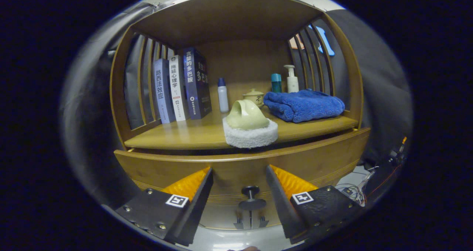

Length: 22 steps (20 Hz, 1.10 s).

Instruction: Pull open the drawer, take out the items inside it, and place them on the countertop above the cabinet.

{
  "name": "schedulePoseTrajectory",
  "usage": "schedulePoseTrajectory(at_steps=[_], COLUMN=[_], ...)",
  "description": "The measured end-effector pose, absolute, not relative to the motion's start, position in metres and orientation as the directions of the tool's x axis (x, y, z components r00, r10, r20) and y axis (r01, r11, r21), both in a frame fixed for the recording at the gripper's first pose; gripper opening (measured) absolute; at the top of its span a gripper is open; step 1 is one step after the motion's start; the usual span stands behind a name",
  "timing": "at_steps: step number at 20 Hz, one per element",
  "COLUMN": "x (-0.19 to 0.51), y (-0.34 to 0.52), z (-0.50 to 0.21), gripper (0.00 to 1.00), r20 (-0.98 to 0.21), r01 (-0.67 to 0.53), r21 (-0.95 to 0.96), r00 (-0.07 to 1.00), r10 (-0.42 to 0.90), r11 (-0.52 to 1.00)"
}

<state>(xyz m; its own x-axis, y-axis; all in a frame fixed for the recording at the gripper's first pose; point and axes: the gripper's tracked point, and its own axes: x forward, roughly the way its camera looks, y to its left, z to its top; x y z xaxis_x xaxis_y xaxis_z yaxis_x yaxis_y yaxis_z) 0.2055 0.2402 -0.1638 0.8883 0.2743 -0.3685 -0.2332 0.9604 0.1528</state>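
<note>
Gripper (239, 177) fingers are spread wide and empty either side of the knob (251, 198) on the drawer (236, 168), which is seen slightly pulled out below the countertop (192, 132), its contents hidden, so emptying is judged still undone.

Slatted wooden shelf unit (236, 18), dark cloth wall (377, 81), pale floor (236, 240)

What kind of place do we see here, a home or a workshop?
Probably a mock home corner: a wooden cabinet with books, a folded blue towel and bottles on its shelf. The open gripper faces the drawer knob.
</note>
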Motion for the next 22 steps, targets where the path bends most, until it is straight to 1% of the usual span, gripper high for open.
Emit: schedulePoseTrajectory(at_steps=[6,10,14,16,22], x=[0.223,0.222,0.205,0.193,0.142], y=[0.246,0.248,0.226,0.211,0.147], z=[-0.167,-0.166,-0.147,-0.128,-0.048], gripper=[0.87,0.86,0.87,0.87,0.87], r20=[-0.38,-0.384,-0.411,-0.396,-0.27], r01=[-0.231,-0.242,-0.252,-0.241,-0.175], r21=[0.161,0.212,0.154,0.137,0.066], r00=[0.883,0.87,0.863,0.876,0.945], r10=[0.276,0.308,0.294,0.276,0.187], r11=[0.96,0.947,0.955,0.961,0.982])
